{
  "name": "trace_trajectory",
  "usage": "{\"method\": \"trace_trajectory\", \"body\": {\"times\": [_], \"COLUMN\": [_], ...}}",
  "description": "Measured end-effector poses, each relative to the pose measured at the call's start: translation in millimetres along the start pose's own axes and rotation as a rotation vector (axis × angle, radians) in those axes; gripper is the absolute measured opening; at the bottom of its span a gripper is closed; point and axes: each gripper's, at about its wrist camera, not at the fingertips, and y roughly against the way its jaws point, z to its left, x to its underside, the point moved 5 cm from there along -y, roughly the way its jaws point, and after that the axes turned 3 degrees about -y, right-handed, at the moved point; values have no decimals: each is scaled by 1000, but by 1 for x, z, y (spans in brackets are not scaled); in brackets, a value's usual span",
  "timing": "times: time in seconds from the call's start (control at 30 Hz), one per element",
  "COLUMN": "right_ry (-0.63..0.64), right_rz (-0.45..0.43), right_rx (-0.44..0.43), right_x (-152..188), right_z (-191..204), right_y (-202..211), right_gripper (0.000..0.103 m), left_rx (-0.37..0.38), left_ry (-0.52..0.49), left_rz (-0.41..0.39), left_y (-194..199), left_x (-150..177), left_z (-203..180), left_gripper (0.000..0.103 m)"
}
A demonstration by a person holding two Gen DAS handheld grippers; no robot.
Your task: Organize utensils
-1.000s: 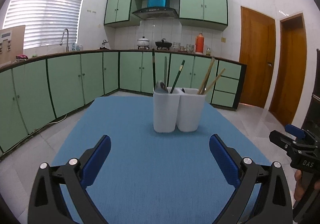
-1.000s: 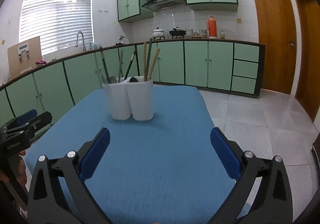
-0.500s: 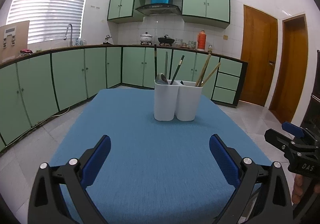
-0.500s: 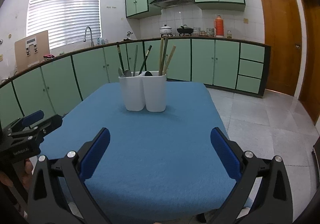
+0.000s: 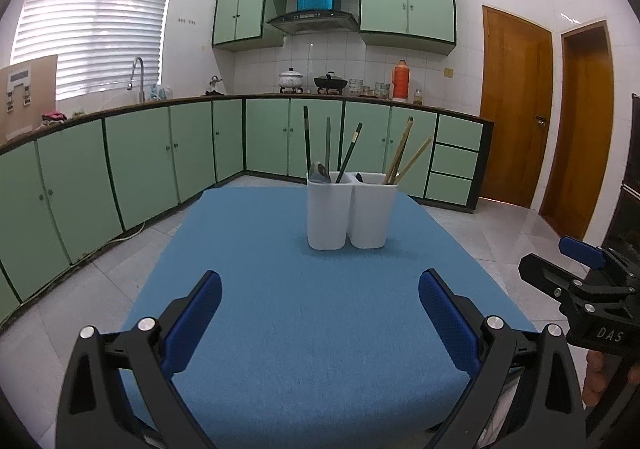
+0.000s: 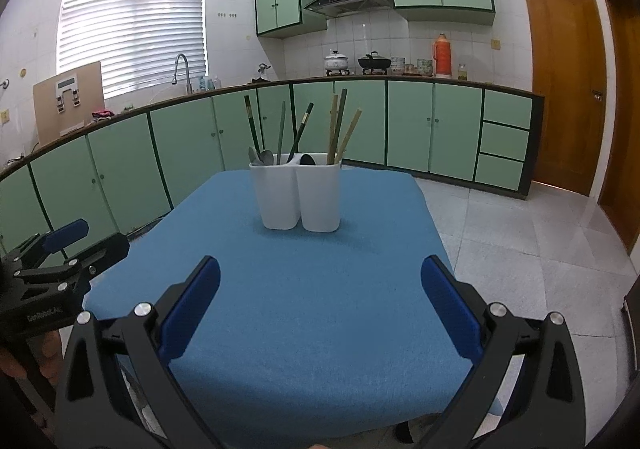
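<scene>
A white two-compartment utensil holder (image 5: 352, 215) (image 6: 298, 195) stands upright far across the blue table (image 5: 304, 321) (image 6: 320, 313). Its left cup holds dark green chopsticks (image 5: 306, 141) and spoons (image 6: 262, 157). Its right cup holds bamboo chopsticks (image 5: 402, 153) (image 6: 340, 129). My left gripper (image 5: 320, 313) is open and empty over the table's near edge. My right gripper (image 6: 320, 309) is open and empty, also near the front edge. Each gripper shows at the side of the other's view.
Green base cabinets (image 5: 120, 169) and a counter with a sink tap (image 6: 182, 69), pots and a red flask (image 5: 399, 79) ring the room. Wooden doors (image 5: 516, 105) stand at the right. Tiled floor (image 6: 520, 249) surrounds the table.
Both grippers have pulled back and away from the holder, which now looks smaller and farther off. Both stay open and empty.
</scene>
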Motion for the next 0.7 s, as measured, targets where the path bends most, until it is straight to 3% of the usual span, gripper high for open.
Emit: {"method": "trace_trajectory", "body": {"times": [0.7], "right_ry": [14], "right_rz": [23], "right_rx": [-7], "right_x": [3], "right_z": [8], "right_y": [-3], "right_gripper": [98], "left_rx": [8], "left_ry": [13], "left_rz": [26], "left_y": [-7], "left_x": [5], "left_z": [3], "left_gripper": [97]}}
